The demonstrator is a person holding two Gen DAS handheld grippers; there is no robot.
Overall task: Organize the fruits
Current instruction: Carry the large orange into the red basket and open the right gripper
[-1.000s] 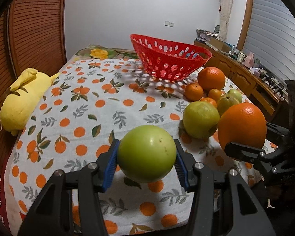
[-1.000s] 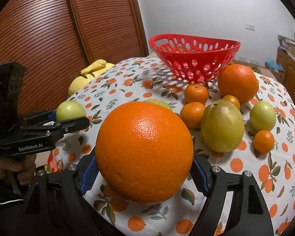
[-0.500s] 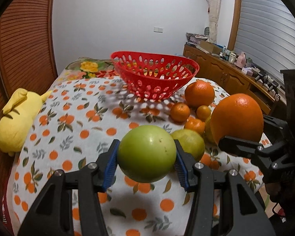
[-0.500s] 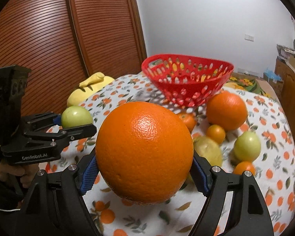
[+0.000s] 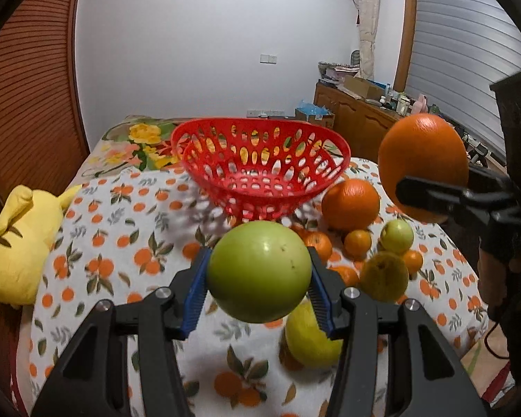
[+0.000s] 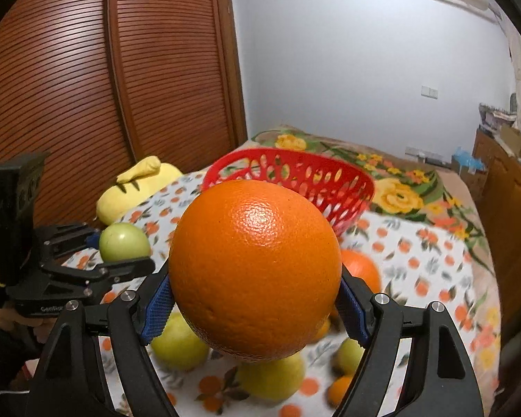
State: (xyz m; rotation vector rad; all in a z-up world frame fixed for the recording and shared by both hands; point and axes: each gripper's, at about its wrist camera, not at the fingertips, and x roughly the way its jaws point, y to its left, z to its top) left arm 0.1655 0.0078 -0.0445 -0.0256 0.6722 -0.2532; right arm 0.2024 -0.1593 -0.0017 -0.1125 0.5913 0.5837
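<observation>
A bedroom in a home.

A bed (image 5: 97,215) under an orange-print cloth (image 5: 128,243) fills the room, with a flowered blanket (image 6: 399,194) at its far end and a yellow plush toy (image 5: 21,243) on its left edge. Left of it runs a slatted wooden wardrobe door (image 6: 87,87). Along the right wall stands a wooden sideboard (image 5: 357,118) cluttered with boxes and bottles, beside a curtain (image 5: 368,17) and a shuttered window (image 5: 469,41). The far wall is plain white with a light switch (image 5: 268,58).
</observation>
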